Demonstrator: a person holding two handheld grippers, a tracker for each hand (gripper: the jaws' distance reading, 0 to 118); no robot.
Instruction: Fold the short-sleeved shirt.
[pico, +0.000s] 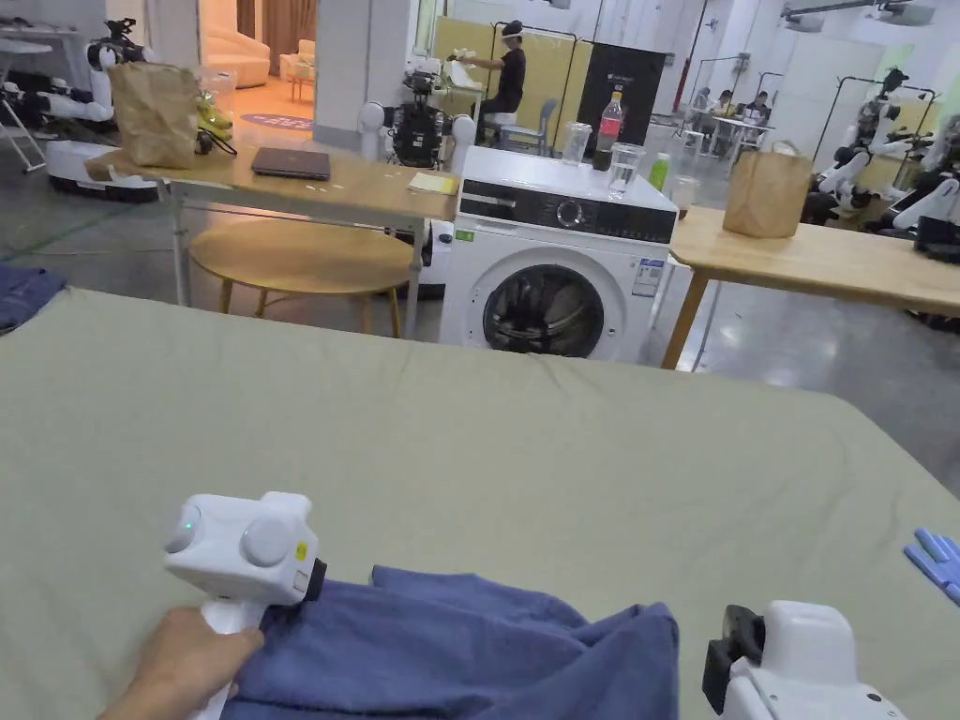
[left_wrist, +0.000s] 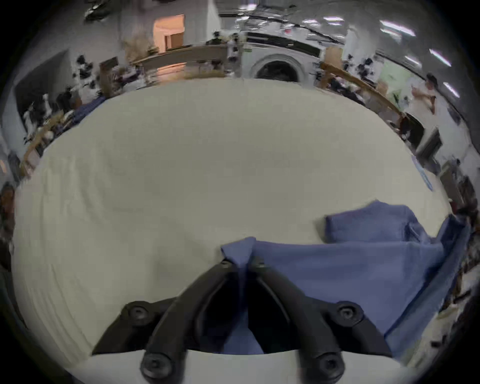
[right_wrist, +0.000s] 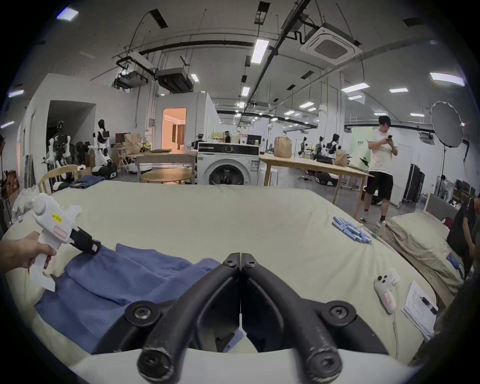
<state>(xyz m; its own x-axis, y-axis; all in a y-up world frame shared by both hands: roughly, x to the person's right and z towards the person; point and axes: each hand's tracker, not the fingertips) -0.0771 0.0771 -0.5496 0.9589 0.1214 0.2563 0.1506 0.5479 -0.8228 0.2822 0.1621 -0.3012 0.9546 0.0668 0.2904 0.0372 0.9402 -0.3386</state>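
Observation:
A blue short-sleeved shirt (pico: 469, 647) lies rumpled at the near edge of a pale green bed sheet (pico: 469, 441). My left gripper (pico: 314, 581), held by a hand, is at the shirt's left corner. In the left gripper view its jaws are shut on a pinch of the shirt (left_wrist: 337, 272), with the gripper (left_wrist: 242, 262) low over the sheet. The right gripper view shows this same left gripper (right_wrist: 94, 249) biting the shirt (right_wrist: 124, 275) at its far left edge. My right gripper (right_wrist: 241, 261) has its tips pressed together with no cloth between them. It sits at the shirt's right side (pico: 741, 647).
A pile of blue clips (right_wrist: 350, 232) lies on the sheet at the right, with a spare white gripper (right_wrist: 385, 293) and papers (right_wrist: 420, 309) nearer. Beyond the bed stand a washing machine (pico: 553, 272), wooden tables (pico: 825, 262) and a standing person (right_wrist: 381, 166).

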